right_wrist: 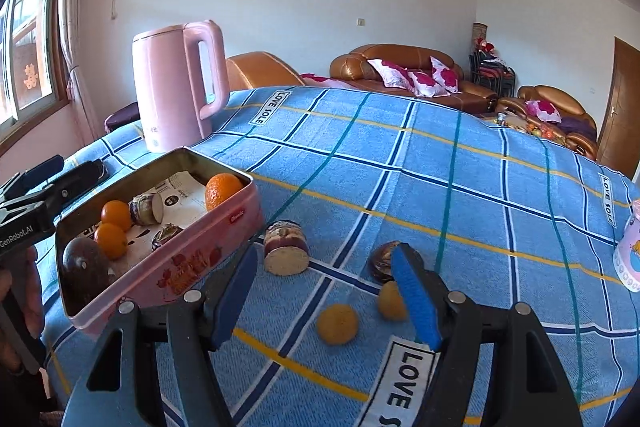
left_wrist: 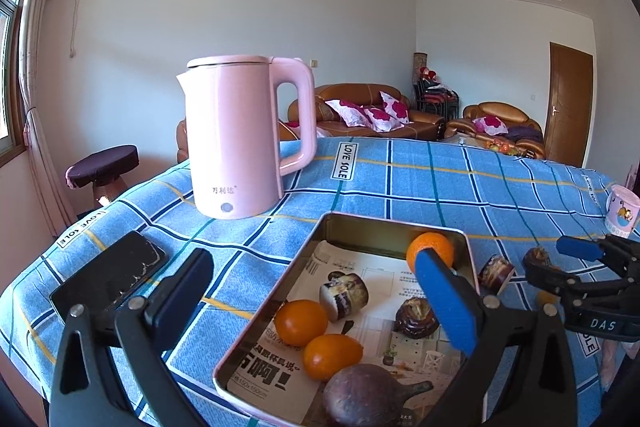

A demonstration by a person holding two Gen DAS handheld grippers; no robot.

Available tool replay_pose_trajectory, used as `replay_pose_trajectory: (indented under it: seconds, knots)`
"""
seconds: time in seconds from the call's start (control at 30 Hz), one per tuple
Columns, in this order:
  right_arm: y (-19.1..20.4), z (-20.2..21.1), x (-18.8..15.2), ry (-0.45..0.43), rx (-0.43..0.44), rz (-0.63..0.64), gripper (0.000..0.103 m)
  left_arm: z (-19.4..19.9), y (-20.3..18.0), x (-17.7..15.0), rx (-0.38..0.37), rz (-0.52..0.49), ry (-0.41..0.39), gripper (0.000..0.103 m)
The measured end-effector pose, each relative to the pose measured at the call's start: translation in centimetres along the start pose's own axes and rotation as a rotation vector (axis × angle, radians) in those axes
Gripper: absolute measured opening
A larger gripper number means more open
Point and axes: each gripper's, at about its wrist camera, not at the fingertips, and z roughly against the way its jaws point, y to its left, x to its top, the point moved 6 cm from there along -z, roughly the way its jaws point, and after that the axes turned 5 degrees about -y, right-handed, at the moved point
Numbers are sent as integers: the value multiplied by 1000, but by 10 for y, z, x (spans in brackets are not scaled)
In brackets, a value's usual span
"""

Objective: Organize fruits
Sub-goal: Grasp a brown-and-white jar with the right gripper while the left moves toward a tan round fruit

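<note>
A pink metal tin (right_wrist: 188,259) (left_wrist: 264,311) lined with printed paper holds oranges (left_wrist: 300,322), cut purple fruit halves (left_wrist: 344,295) and a dark passion fruit (left_wrist: 360,397). My left gripper (left_wrist: 316,287) hovers open and empty over the tin. My right gripper (right_wrist: 324,287) is open and empty above the cloth right of the tin. Loose on the cloth lie a cut purple fruit half (right_wrist: 286,253), a dark fruit piece (right_wrist: 382,261) and two yellow fruits (right_wrist: 337,323) (right_wrist: 390,301), between and just beyond the right fingers.
A pink kettle (left_wrist: 236,135) stands behind the tin. A black phone (left_wrist: 108,275) lies left of the tin. A small pink cup (right_wrist: 630,251) stands at the right edge. The blue checked tablecloth (right_wrist: 440,167) covers the table. Sofas stand behind.
</note>
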Motion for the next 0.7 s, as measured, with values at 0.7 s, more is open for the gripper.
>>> replay_pose_trajectory:
  seconds: [0.7]
  knots:
    - [-45,12,-6,3,-97,-125,36,3,-77,16,-138,-68,-9,103]
